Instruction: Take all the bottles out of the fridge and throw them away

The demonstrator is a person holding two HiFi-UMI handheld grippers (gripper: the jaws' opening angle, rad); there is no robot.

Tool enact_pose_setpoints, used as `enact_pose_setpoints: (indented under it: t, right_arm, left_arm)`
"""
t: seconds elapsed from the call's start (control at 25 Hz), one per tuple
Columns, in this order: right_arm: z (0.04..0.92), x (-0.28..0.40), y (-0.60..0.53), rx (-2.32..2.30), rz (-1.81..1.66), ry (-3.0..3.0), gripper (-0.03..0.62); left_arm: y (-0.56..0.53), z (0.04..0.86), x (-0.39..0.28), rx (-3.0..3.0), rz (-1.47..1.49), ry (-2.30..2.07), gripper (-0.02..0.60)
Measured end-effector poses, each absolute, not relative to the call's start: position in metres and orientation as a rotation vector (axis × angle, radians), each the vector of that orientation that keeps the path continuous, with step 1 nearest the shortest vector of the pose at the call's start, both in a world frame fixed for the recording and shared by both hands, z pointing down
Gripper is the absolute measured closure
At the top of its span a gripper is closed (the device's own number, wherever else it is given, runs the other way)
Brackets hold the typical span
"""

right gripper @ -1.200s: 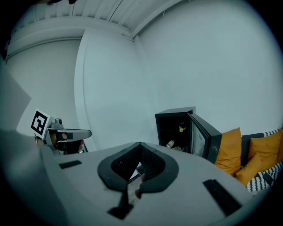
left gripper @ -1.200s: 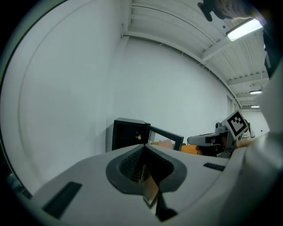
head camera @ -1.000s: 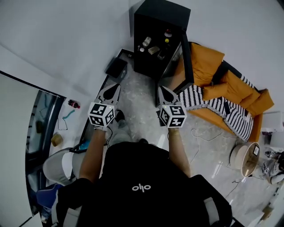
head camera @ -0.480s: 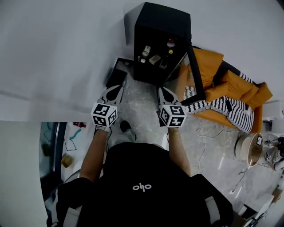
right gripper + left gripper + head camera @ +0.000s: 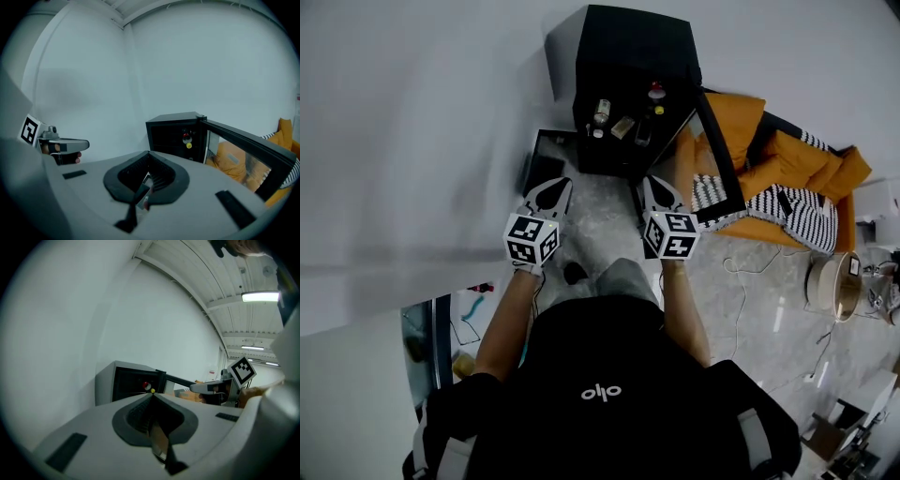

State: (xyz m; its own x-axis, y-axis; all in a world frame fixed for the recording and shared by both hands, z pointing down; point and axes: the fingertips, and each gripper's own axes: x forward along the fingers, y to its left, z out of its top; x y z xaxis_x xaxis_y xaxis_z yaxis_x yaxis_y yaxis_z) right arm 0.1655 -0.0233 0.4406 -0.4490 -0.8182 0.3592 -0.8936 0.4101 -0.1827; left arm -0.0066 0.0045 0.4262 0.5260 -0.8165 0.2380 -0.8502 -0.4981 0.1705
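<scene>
A small black fridge (image 5: pixel 630 58) stands on the floor against the white wall, its door (image 5: pixel 716 150) swung open to the right. Inside it I see a clear bottle (image 5: pixel 601 112), a red-capped bottle (image 5: pixel 656 92) and a yellow cap (image 5: pixel 659 110). My left gripper (image 5: pixel 553 187) and right gripper (image 5: pixel 653 184) are side by side just short of the fridge, both shut and empty. In the left gripper view the fridge (image 5: pixel 126 379) lies straight past the closed left gripper (image 5: pixel 152 394). In the right gripper view the red cap (image 5: pixel 186 137) and yellow cap (image 5: pixel 189 146) show beyond the shut right gripper (image 5: pixel 149 153).
An orange sofa (image 5: pixel 773 164) with a striped blanket (image 5: pixel 802 208) stands right of the open door. A flat black box (image 5: pixel 544 161) lies on the floor left of the fridge. A round tub (image 5: pixel 831 286) and loose cables (image 5: pixel 739 298) are at the right.
Both grippers and the person have moved forward toward the fridge, which now sits closer in the head view. The jaws have stayed shut.
</scene>
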Motion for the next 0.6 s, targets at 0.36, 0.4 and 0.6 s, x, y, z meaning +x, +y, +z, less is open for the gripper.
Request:
enact_pose_setpoints:
  t: [0.36,0.4,0.6]
  right_arm:
    - [0.447,0.173,-0.085,1.596,0.526,-2.431,0.592]
    - [0.448,0.172,-0.095,1.601,0.527,-2.432,0.592]
    - [0.452,0.175,-0.138,1.638,0.557,-2.426,0.592]
  left_arm:
    - [-0.058,0.429,0.005,2.561,0.182,-1.353,0.58]
    - [-0.067,0.43,0.006,2.566,0.186,-1.35,0.58]
    - [-0.116,0.432,0.012,2.581,0.223,-1.318,0.58]
